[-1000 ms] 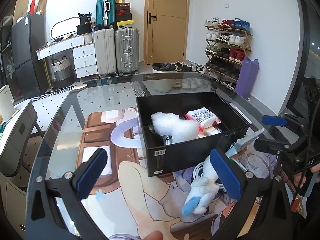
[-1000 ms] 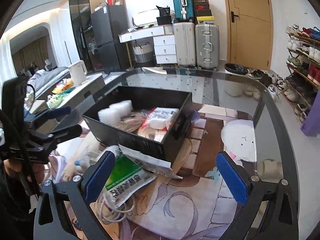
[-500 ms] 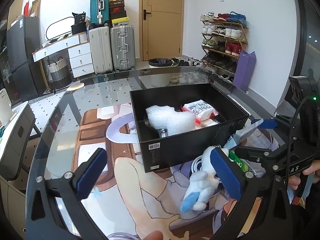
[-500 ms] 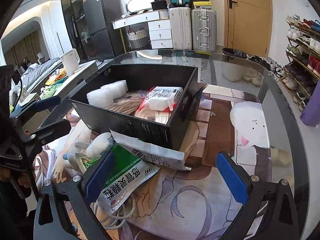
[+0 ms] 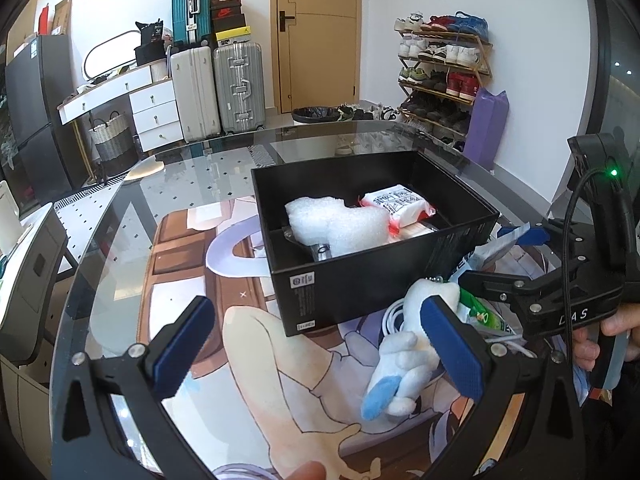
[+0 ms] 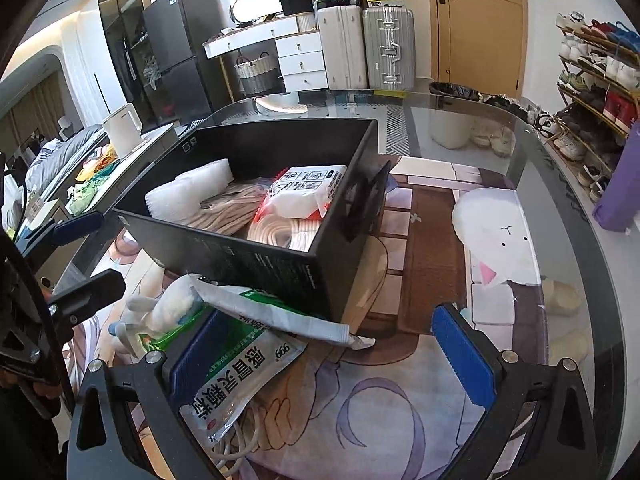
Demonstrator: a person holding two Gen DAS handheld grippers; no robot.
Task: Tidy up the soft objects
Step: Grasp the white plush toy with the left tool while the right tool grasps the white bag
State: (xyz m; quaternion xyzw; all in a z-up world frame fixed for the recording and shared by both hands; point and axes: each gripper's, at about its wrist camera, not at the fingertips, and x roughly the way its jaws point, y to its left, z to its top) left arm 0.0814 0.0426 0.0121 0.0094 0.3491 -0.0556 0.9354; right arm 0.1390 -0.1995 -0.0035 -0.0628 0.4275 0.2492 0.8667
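The step in hand is judged to be the approach to the next soft item; nothing is gripped yet. The left gripper (image 5: 316, 344) is held wide open above the printed mat (image 5: 280, 380), and the small plush toy (image 5: 404, 356) is seen just inside its right pad, not between the two pads; the right gripper (image 6: 332, 352) is also spread open, and its left pad is placed on or just over the green medicine sachet (image 6: 240, 364) (contact cannot be told for sure).

The black box (image 5: 360, 280) stands on the glass table (image 5: 120, 216), and several things are already laid in it: a piece of white bubble wrap (image 5: 340, 224), a soft pack of tissues (image 6: 304, 192) with red edges, and a beige folded textile (image 6: 228, 208) under them. The plush toy, the sachet and a coiled white cable (image 6: 236, 436) are left outside, close against the near wall of the box; the toy is partly covered by the sachet in the right wrist view.

For the next move, the left gripper probably has to be shifted to the right so that the toy is brought between the pads, and then closed gently.

The toy is white, fluffy and rounded, with a light blue tip; it is expected to be squeezed easily. The sachet is flat, glossy and crinkled, with a torn silver top; the box is rigid, matte card; the table is smooth and reflective.
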